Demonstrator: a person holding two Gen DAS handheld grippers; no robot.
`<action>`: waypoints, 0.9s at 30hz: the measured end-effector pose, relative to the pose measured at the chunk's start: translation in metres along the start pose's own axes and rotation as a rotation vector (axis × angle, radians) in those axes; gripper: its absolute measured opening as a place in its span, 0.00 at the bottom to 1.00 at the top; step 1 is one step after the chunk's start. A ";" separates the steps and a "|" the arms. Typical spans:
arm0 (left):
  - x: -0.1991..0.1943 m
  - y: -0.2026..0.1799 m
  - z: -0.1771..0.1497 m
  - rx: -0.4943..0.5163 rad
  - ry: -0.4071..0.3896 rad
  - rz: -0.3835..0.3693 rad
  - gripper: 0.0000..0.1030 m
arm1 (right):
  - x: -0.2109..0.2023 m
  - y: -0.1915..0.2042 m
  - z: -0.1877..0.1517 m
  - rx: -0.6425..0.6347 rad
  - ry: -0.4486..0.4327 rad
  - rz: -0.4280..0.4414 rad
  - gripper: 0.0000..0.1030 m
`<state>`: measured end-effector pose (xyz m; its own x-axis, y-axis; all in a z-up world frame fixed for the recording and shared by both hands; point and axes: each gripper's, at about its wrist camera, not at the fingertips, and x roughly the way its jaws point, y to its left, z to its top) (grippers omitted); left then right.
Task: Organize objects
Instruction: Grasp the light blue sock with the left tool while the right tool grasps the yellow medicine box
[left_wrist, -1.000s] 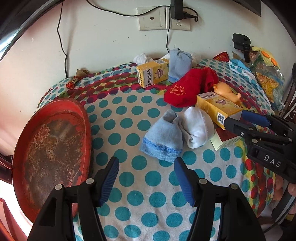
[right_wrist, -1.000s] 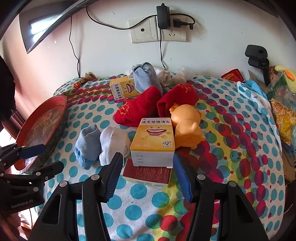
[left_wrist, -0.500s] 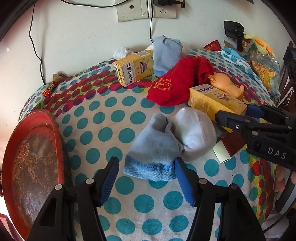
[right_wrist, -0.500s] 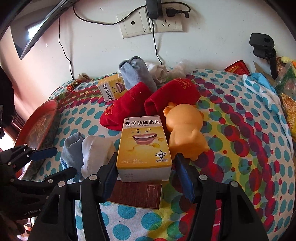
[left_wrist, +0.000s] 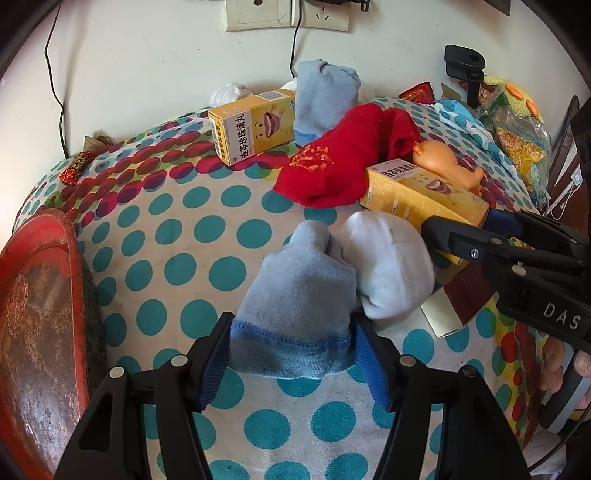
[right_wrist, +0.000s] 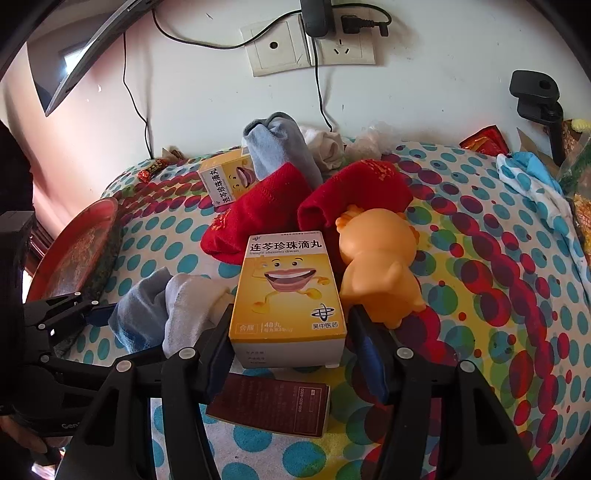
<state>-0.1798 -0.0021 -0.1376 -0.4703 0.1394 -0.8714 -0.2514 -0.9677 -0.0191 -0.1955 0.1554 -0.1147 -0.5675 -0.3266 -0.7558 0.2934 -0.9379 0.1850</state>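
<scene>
Left gripper (left_wrist: 291, 363), jaws spread, straddling the cuff of a pale blue sock (left_wrist: 295, 295); fingers (left_wrist: 216, 360) just beside the cuff, not visibly pressing. Just right of it, a white sock (left_wrist: 388, 266) touching the blue one. Well to the left, a red tray (left_wrist: 40, 332) with a worn centre. Further ahead, a red sock (left_wrist: 340, 162) with gold embroidery, then a yellow carton (left_wrist: 255, 127) and a second blue sock (left_wrist: 325, 96) near the wall. All on a polka-dot cloth (left_wrist: 166, 240).

Right gripper (right_wrist: 291, 354), jaws just closing, around the near end of a yellow box (right_wrist: 288, 288): left pad touching its side, right pad just beside it, firm grasp not confirmed. Printed on the lid: "连芩珍珠滴丸", a cartoon mouth, "48丸", "吴中医药". Beneath the box, nearest the gripper, a dark red booklet (right_wrist: 273, 406), print too small to read. Just right of the box, an orange toy figure (right_wrist: 376, 266). "DAS" legible on the right gripper body in the left view; "Gen…" partly legible on the left gripper body in the right view. Farthest: wall sockets (right_wrist: 310, 48) with a plugged adapter.
</scene>
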 end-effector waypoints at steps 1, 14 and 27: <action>-0.001 -0.001 -0.001 0.006 -0.004 0.004 0.63 | -0.001 0.000 0.000 0.004 -0.006 0.009 0.47; -0.020 -0.007 -0.008 0.045 -0.003 -0.004 0.37 | -0.019 0.001 -0.001 0.034 -0.042 0.022 0.47; -0.064 0.025 -0.024 -0.024 -0.032 0.071 0.37 | -0.041 0.007 -0.008 0.042 -0.052 0.003 0.47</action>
<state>-0.1357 -0.0402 -0.0936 -0.5129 0.0760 -0.8551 -0.1962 -0.9801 0.0305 -0.1640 0.1627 -0.0879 -0.6060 -0.3336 -0.7221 0.2627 -0.9408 0.2142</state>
